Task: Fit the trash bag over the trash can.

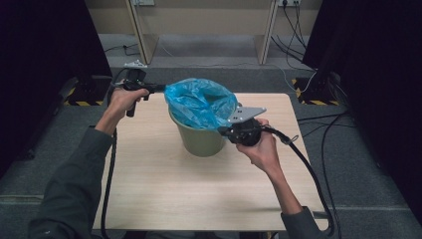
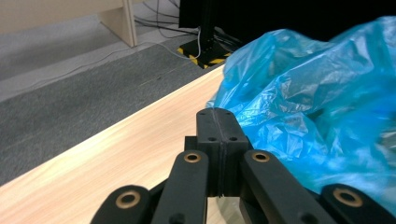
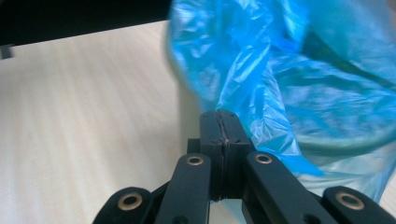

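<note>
An olive-green bucket [image 1: 201, 142] stands on the far middle of the wooden table [image 1: 199, 194]. A crumpled blue plastic bag [image 1: 199, 102] lines it and spills over the rim. My left gripper [image 1: 161, 88] comes in level from the left, its jaws shut on the bag's left edge, which is drawn out towards it. In the left gripper view the shut gripper [image 2: 217, 114] meets the blue bag [image 2: 317, 93]. My right gripper [image 1: 223, 130] is at the bucket's right rim. In the right gripper view this gripper [image 3: 223, 116] is shut where the blue bag [image 3: 280, 70] hangs down.
The table's far edge lies just behind the bucket. Cables [image 1: 318, 179] trail from the right gripper over the table's right side to the floor. Yellow-and-black stand bases [image 1: 79, 102] sit on the grey floor at both far corners. Wooden furniture legs [image 1: 144, 45] stand further back.
</note>
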### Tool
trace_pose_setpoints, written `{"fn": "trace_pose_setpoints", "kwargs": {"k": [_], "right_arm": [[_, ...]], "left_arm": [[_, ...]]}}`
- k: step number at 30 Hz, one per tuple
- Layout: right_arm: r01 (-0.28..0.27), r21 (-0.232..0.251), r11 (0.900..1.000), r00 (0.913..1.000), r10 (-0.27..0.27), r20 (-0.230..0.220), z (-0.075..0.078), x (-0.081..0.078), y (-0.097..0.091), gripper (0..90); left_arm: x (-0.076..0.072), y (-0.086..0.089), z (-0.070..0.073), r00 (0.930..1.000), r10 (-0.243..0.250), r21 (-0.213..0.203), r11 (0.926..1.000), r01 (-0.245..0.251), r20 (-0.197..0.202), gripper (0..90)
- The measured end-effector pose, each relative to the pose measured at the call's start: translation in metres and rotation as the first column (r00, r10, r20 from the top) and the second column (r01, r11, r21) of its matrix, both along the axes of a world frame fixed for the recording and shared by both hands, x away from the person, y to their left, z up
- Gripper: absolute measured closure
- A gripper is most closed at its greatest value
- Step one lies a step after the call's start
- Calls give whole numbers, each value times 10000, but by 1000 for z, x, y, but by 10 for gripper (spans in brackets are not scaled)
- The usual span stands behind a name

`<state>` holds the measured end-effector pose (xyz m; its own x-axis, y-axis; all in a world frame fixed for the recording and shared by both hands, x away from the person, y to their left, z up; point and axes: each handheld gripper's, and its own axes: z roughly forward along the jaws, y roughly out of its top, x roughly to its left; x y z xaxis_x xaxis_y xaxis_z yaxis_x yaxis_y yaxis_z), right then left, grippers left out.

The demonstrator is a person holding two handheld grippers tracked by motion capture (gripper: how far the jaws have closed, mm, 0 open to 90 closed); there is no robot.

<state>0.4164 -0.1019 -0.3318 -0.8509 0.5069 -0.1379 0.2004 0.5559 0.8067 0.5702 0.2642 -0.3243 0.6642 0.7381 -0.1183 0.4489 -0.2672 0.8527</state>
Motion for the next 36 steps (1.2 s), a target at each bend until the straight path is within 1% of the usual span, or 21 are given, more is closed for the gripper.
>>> {"fn": "trace_pose_setpoints", "kwargs": {"k": [2,6,8,11,12,13,14,15,17,18,19,20,21,22,26,27,29,33,34,35,36], "right_arm": [[-205,-179,9996,9998,206,62,-3,-9,2,900],[-550,-464,9974,9984,544,-141,-17,-24,6,900],[-616,-614,9962,9979,602,-243,-24,-26,8,900],[-579,-620,9964,9975,553,-442,-33,-26,7,900],[-513,-586,9970,9978,487,-443,-33,-25,6,900],[-377,-452,9983,9984,357,-439,-33,-25,4,860],[-222,-276,9994,9989,210,-424,-30,-24,2,813],[-80,-85,9999,9993,77,-373,-27,-24,-1,749],[152,254,9996,9993,-144,-340,-21,-24,-4,642],[392,442,9983,9990,-382,-241,-16,-24,-7,608],[482,506,9976,9988,-477,-126,-12,-24,-9,581],[560,597,9966,9984,-561,0,-8,-25,-12,559],[656,768,9949,9977,-665,95,-3,-26,-14,535],[656,768,9949,9977,-665,95,-3,-26,-14,535],[1013,1463,9841,9929,-1092,475,16,-29,-15,430],[1006,1547,9828,9925,-1100,533,19,-28,-13,421],[953,1623,9821,9927,-1058,577,23,-24,-6,403],[717,1763,9817,9966,-776,266,25,-11,13,389],[717,1763,9817,9966,-776,266,25,-11,13,389],[608,1774,9823,9981,-602,-88,21,-2,23,402],[551,1640,9849,9984,-524,-210,18,1,27,442]], "left_arm": [[0,1,-2,10000,-18,28,10000,18,-39,895],[-5,5,-7,10000,-79,50,10000,80,-33,893],[-6,6,-7,10000,-71,71,9999,71,-29,887],[-8,10,-11,9999,-48,180,9998,51,-148,853],[-9,12,-12,9998,11,89,10000,-9,-186,814],[-11,13,-11,9998,50,8,10000,-50,-177,741],[-11,13,-11,9998,50,8,10000,-50,-177,669],[-16,15,-6,9999,39,-218,9998,-41,-100,602],[-24,16,2,9999,129,-481,9988,-130,-25,478],[-29,16,6,9999,143,-516,9986,-140,52,434],[-33,16,10,9999,107,-568,9983,-99,131,401],[-33,16,10,9999,107,-568,9983,-99,131,366],[-42,15,17,9994,124,-667,9977,-103,310,334],[-42,15,17,9994,124,-667,9977,-103,310,319],[-54,8,23,9993,-89,-642,9979,113,375,294],[-57,1,21,9994,-279,-726,9969,293,208,293],[-57,-8,15,9984,-555,-647,9964,545,-131,272],[-51,-21,3,9963,-720,-606,9958,691,-467,268],[-51,-21,3,9963,-720,-606,9958,691,-467,296],[-49,-25,-1,9960,-814,-433,9959,798,-374,369],[-48,-26,-2,9952,-943,-307,9951,935,-271,444]]}}
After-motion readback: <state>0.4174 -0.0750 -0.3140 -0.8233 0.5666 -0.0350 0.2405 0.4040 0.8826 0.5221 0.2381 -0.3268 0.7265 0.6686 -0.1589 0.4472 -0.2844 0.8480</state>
